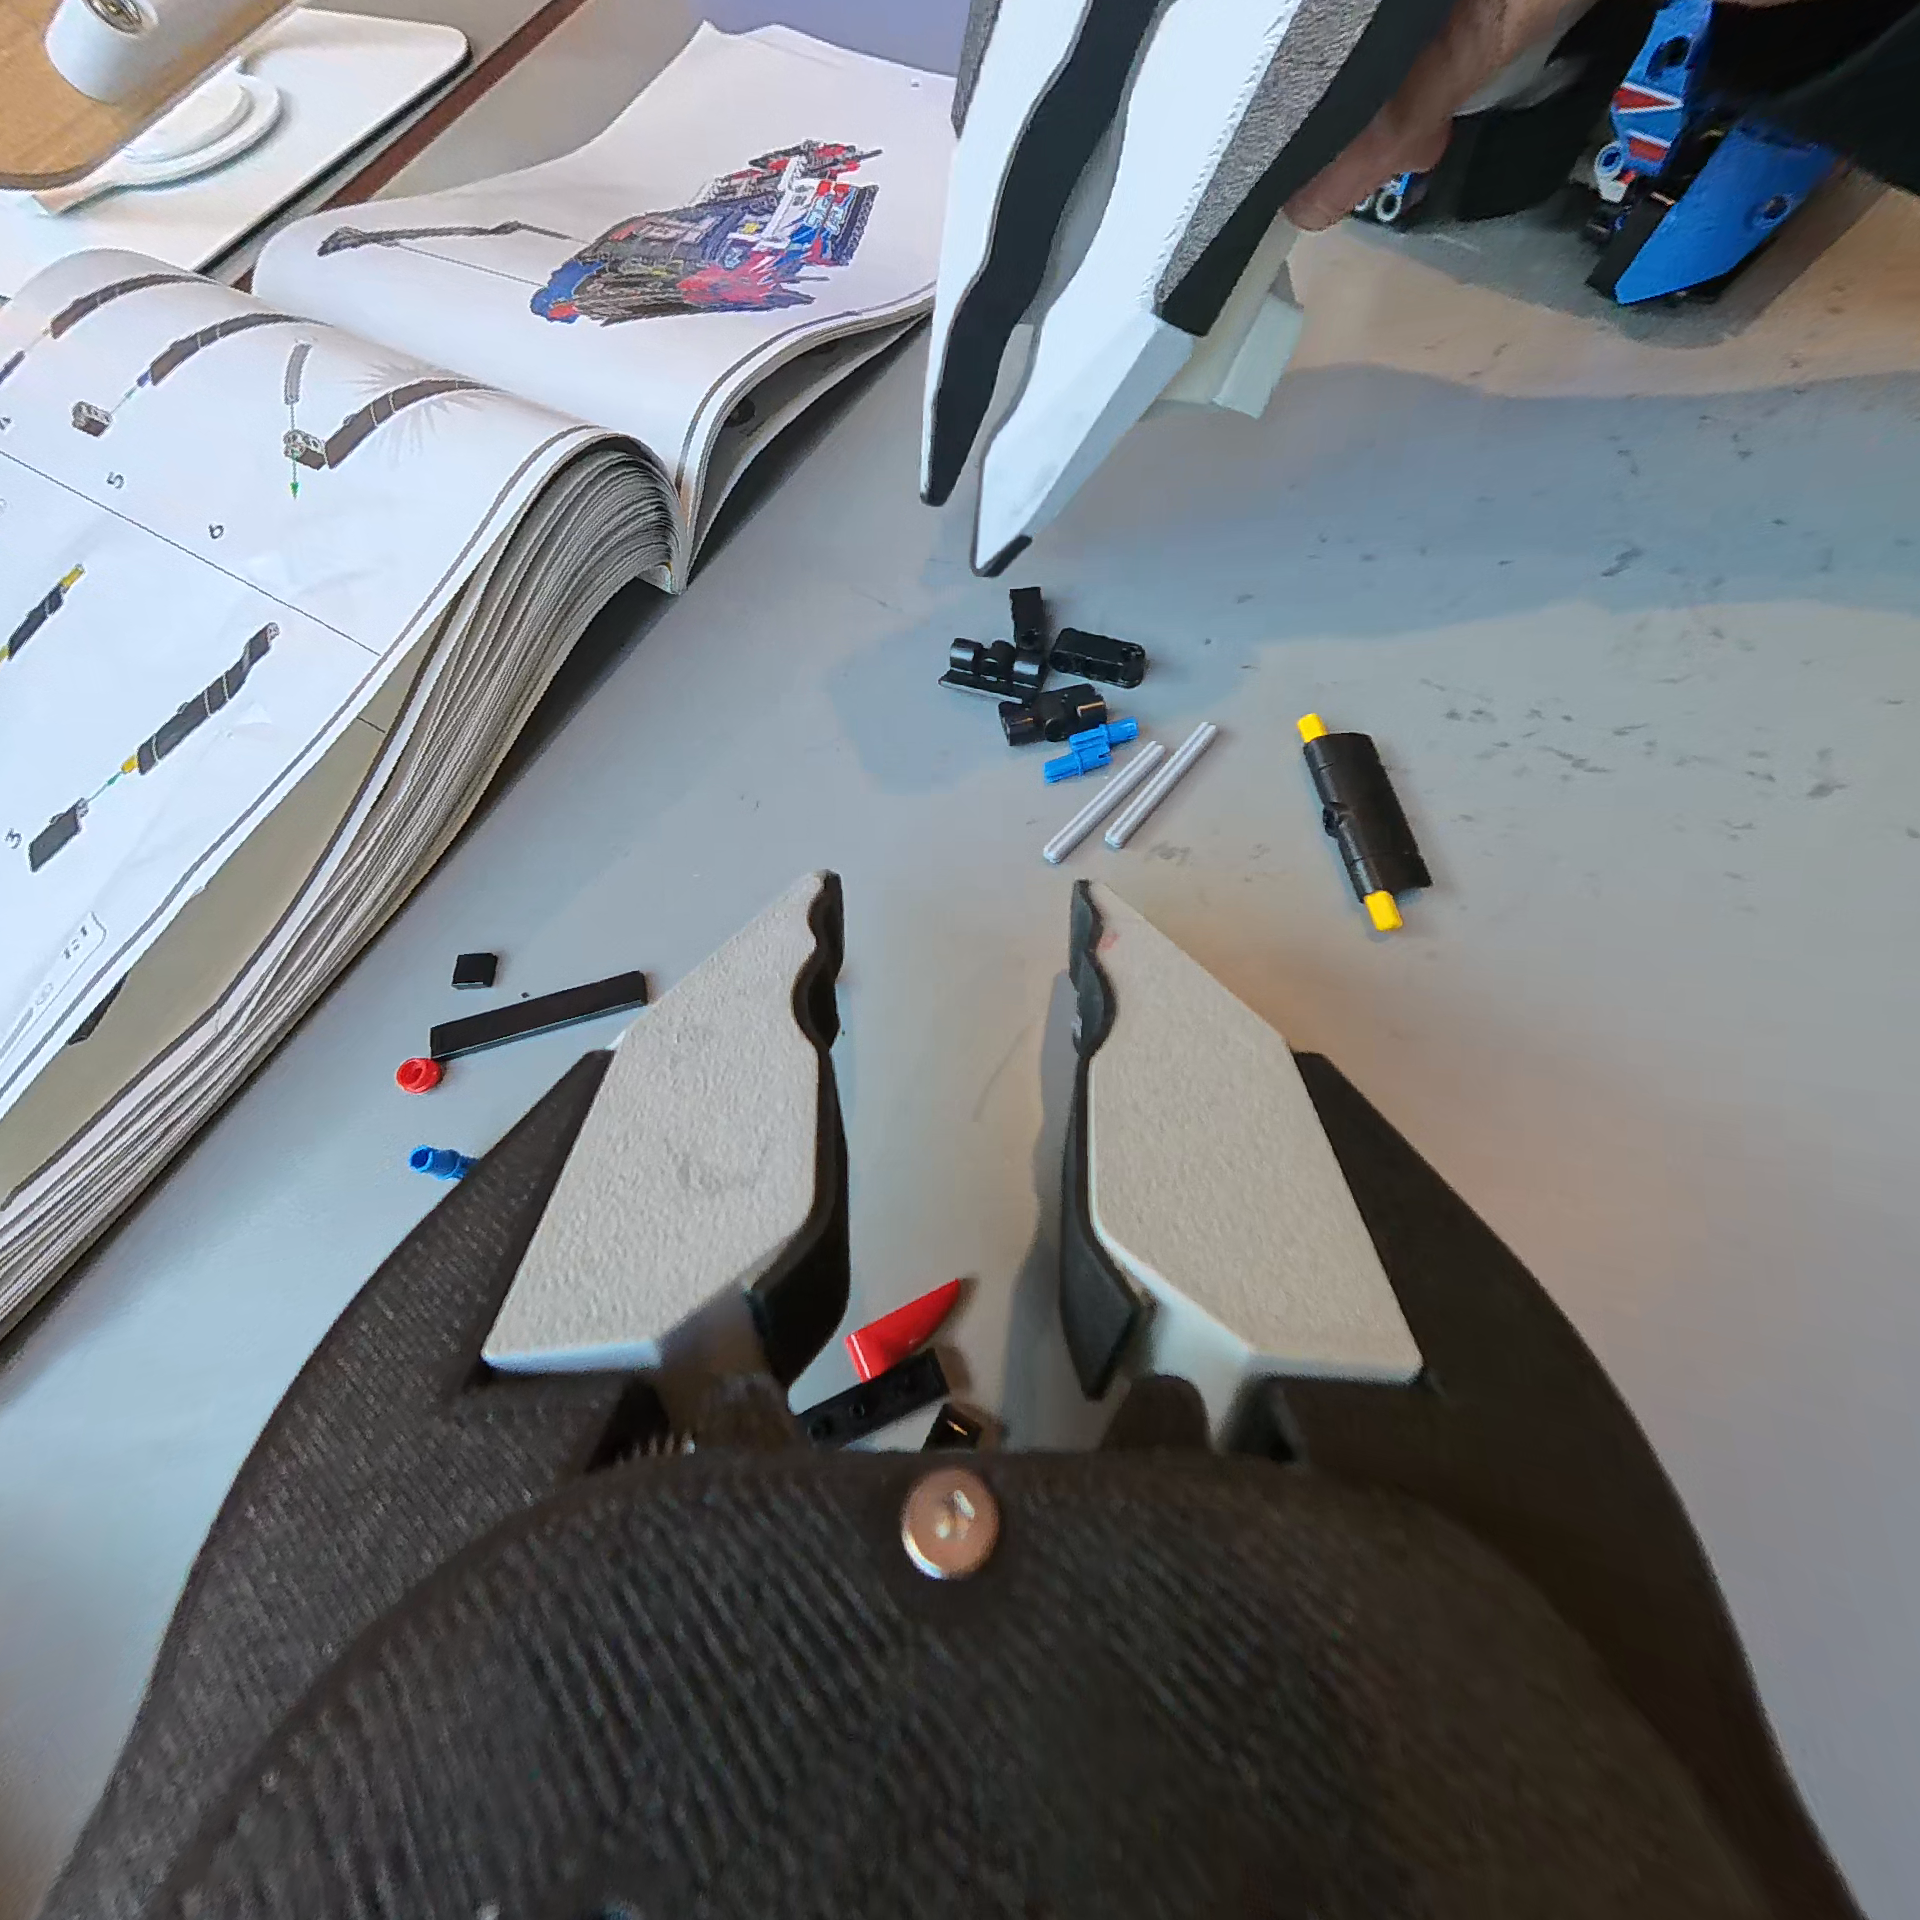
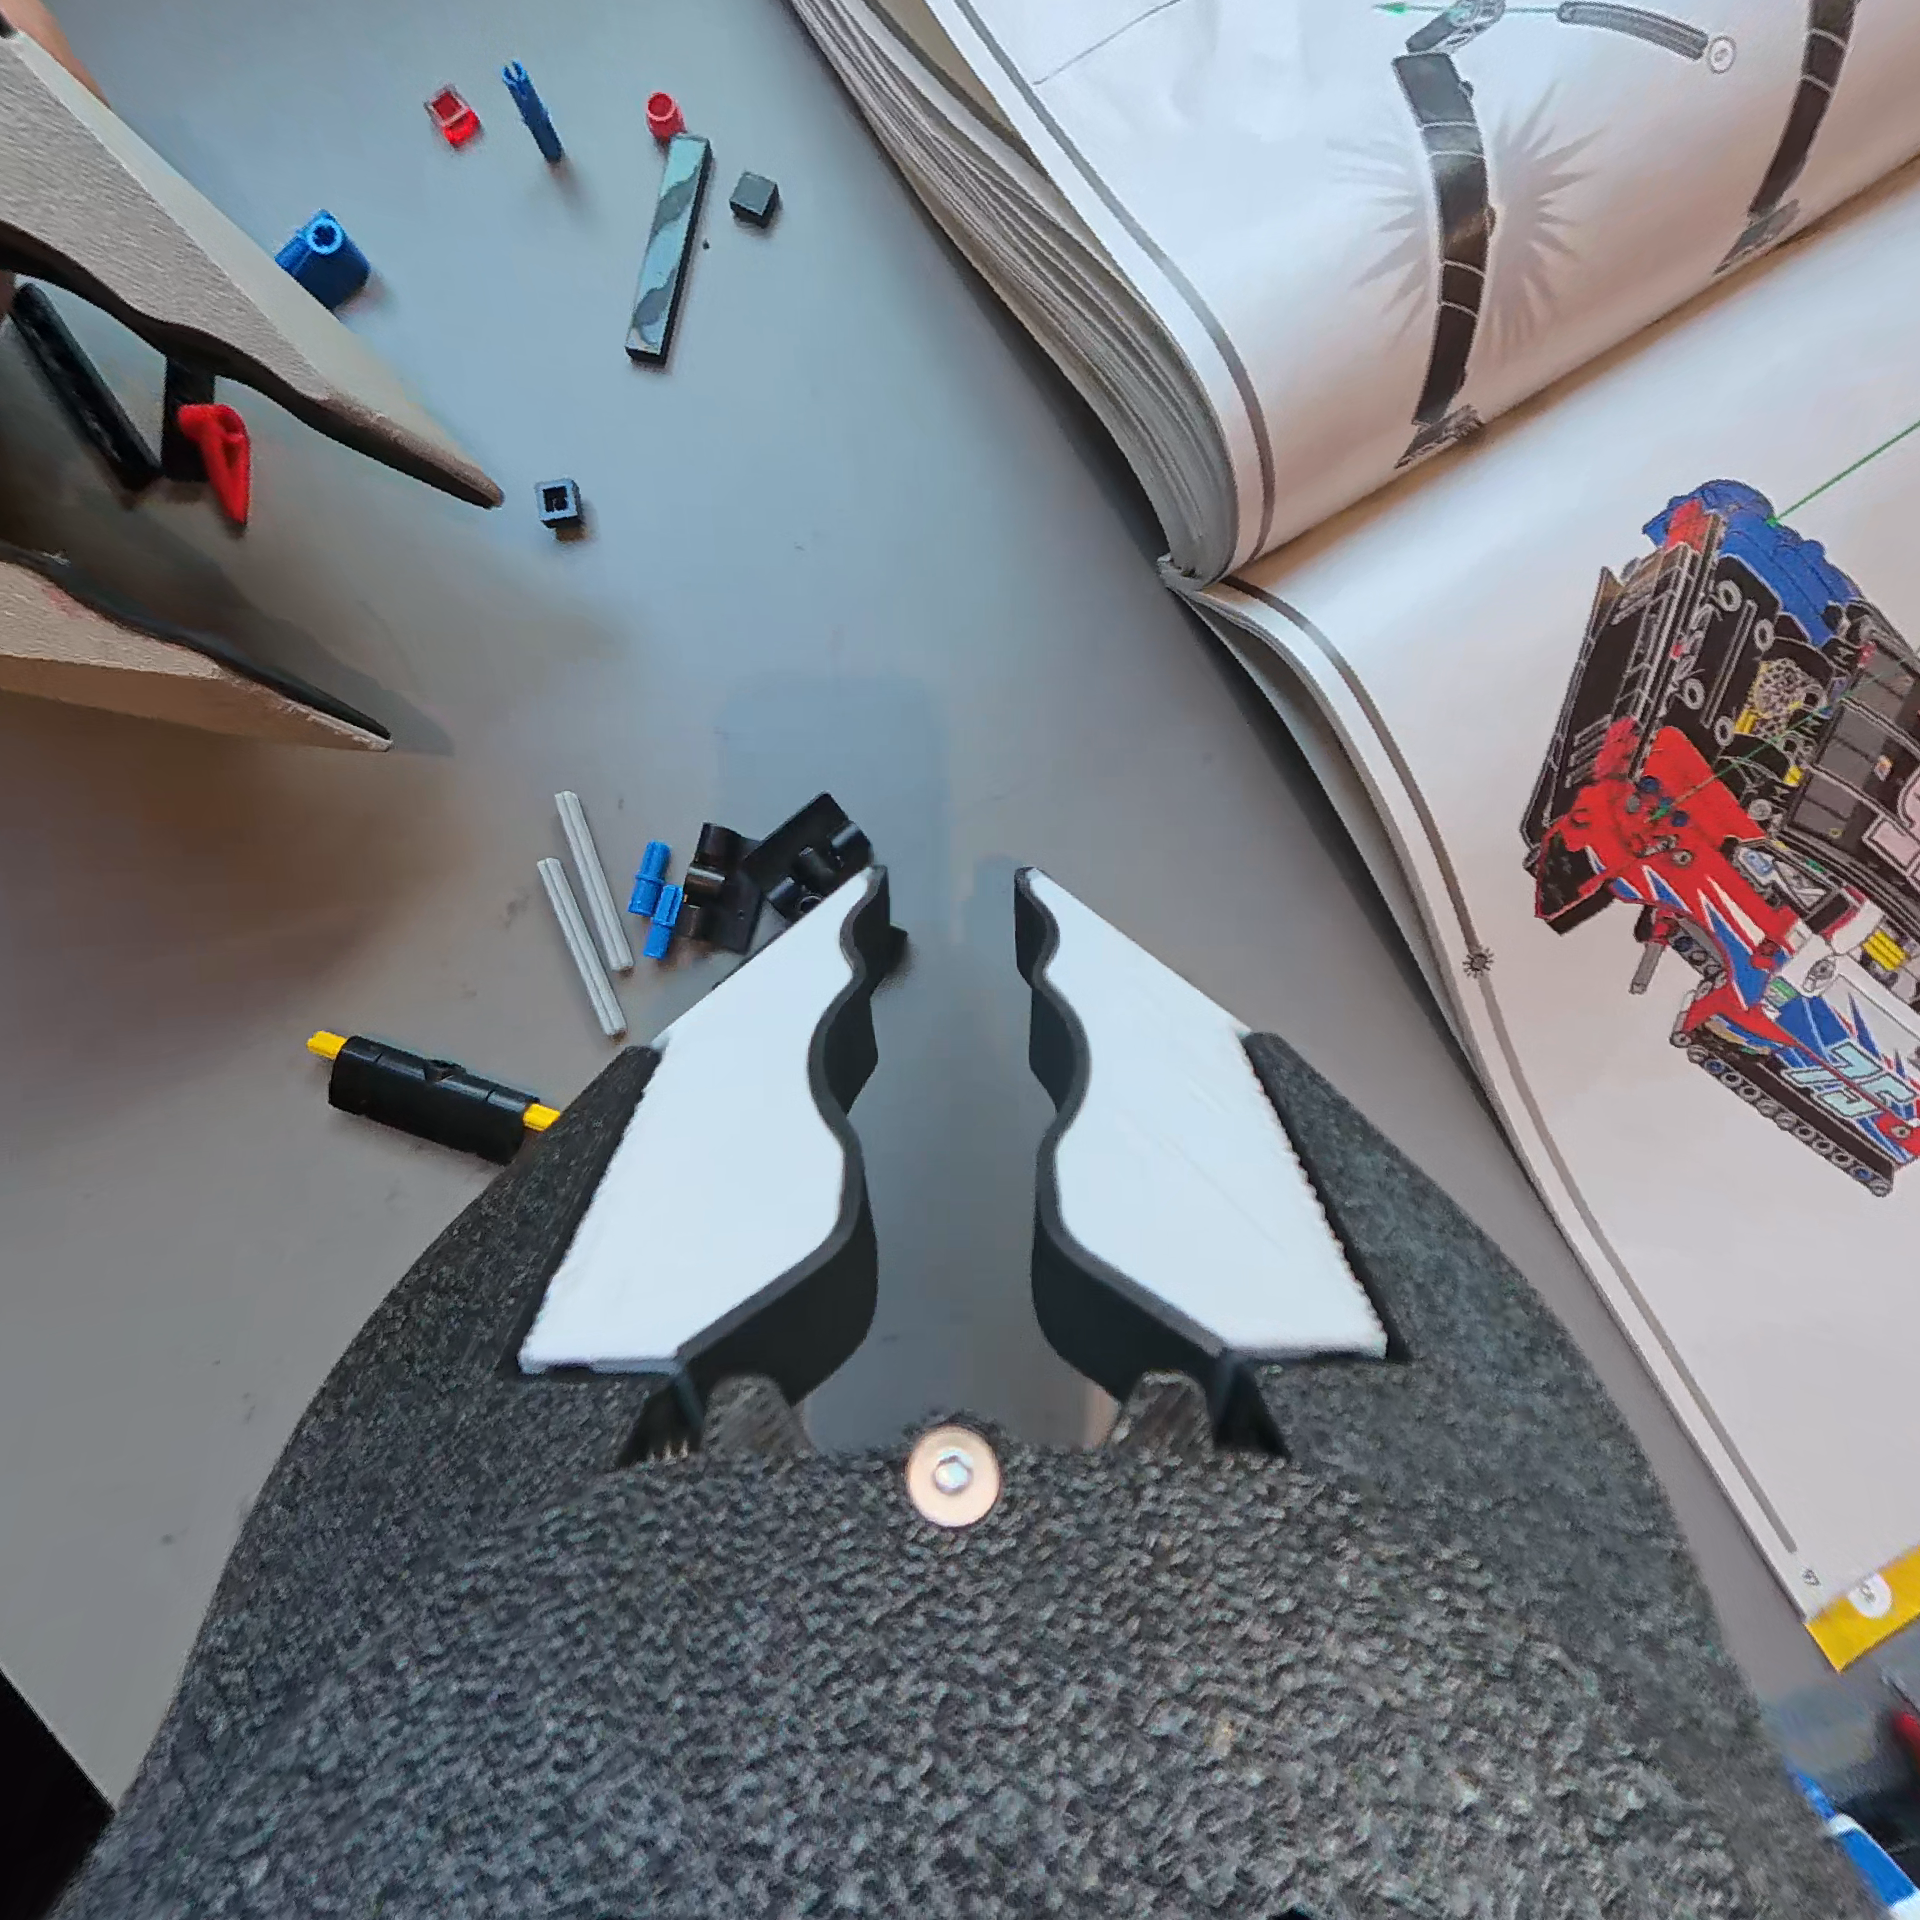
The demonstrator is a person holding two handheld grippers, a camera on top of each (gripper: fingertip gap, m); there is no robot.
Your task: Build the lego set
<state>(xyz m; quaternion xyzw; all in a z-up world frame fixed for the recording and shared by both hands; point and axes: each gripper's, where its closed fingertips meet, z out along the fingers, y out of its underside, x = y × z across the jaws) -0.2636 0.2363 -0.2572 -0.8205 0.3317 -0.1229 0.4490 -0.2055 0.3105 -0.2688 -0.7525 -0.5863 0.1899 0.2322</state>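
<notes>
My left gripper (image 1: 956, 894) is open and empty above the grey table (image 1: 1558, 1039). Ahead of it lie a cluster of black connectors (image 1: 1039, 675), a blue pin (image 1: 1091, 750), two grey axles (image 1: 1127, 790) and a black assembly with yellow ends (image 1: 1361, 816). My right gripper (image 2: 951, 878) is open with only bare table between its pads. Its left fingertip (image 2: 873, 894) is right beside the black connectors (image 2: 769, 878). The right gripper (image 1: 966, 530) also shows in the left wrist view, just above that cluster. The left gripper (image 2: 436, 618) shows at the upper left of the right wrist view.
An open instruction book (image 1: 364, 520) lies left of the parts. A long black tile (image 1: 535, 1013), a red stud (image 1: 418, 1073) and a blue pin (image 1: 436, 1161) lie near it. A red slope (image 1: 904, 1325) lies under my left gripper. A blue model (image 1: 1704, 187) stands far right. Both grippers' tips are roughly 5 cm from the blue pin (image 1: 1091, 750). Seen from the right wrist view (image 2: 644, 892) as well.
</notes>
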